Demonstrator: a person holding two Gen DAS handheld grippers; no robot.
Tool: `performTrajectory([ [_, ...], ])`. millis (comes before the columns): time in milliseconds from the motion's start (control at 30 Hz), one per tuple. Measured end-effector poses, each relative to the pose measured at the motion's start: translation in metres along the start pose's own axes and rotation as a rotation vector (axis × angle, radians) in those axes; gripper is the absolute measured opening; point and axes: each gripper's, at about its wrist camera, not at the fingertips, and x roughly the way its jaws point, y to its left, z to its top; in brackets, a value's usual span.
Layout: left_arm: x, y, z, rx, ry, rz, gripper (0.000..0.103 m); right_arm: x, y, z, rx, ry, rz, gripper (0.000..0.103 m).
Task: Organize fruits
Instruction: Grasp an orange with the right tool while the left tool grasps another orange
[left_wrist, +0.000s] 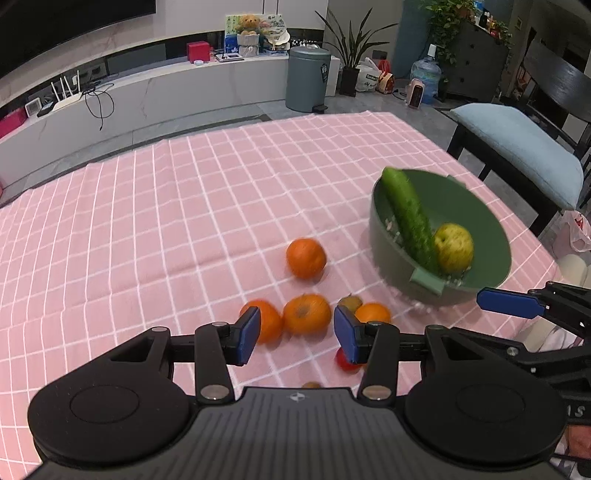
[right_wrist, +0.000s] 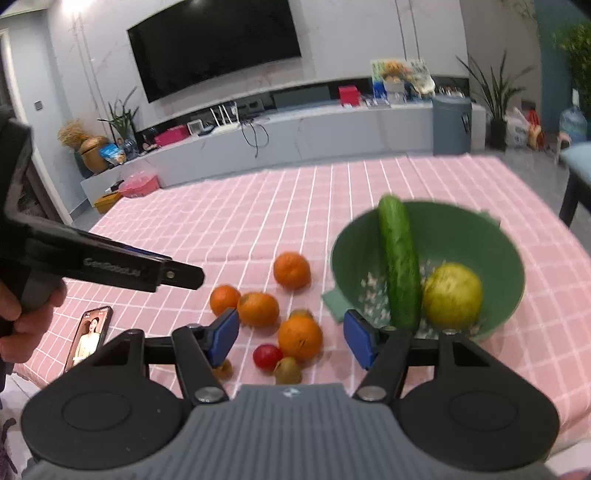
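The left hand-held gripper (left_wrist: 297, 334) hung wide open and empty over the desk (left_wrist: 147, 221), an orange (left_wrist: 306, 314) just ahead between its pads. The right hand-held gripper (right_wrist: 291, 341) was likewise spread wide, holding nothing, above another orange (right_wrist: 300, 338), a small red fruit (right_wrist: 266, 356) and a kiwi (right_wrist: 288, 370). Ahead to its right stood the green bowl (right_wrist: 495, 258), with a cucumber (right_wrist: 399, 266) leaning on its rim beside a yellow-green apple (right_wrist: 452, 291).

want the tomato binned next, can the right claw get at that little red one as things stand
Probably yes. The right claw is open and empty, with the red tomato lying on the cloth just below its gap. An orange and a kiwi crowd its right side, so a clean pinch looks tight.
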Motion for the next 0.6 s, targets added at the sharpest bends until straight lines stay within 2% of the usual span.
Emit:
performTrajectory([
  [133,0.01,0.013,-0.014,-0.018,0.002,0.004,0.053,0.018,-0.002,-0.008,0.063,0.045,-0.019,0.054],
  [300,0.025,0.026,-0.025,-0.039,-0.017,0.005,0.053,0.037,-0.004,-0.012,0.095,0.072,-0.046,0.054],
  [600,0.058,0.037,-0.032,-0.033,0.006,0.007,0.053,0.068,-0.007,-0.013,0.116,0.137,-0.065,0.054],
])
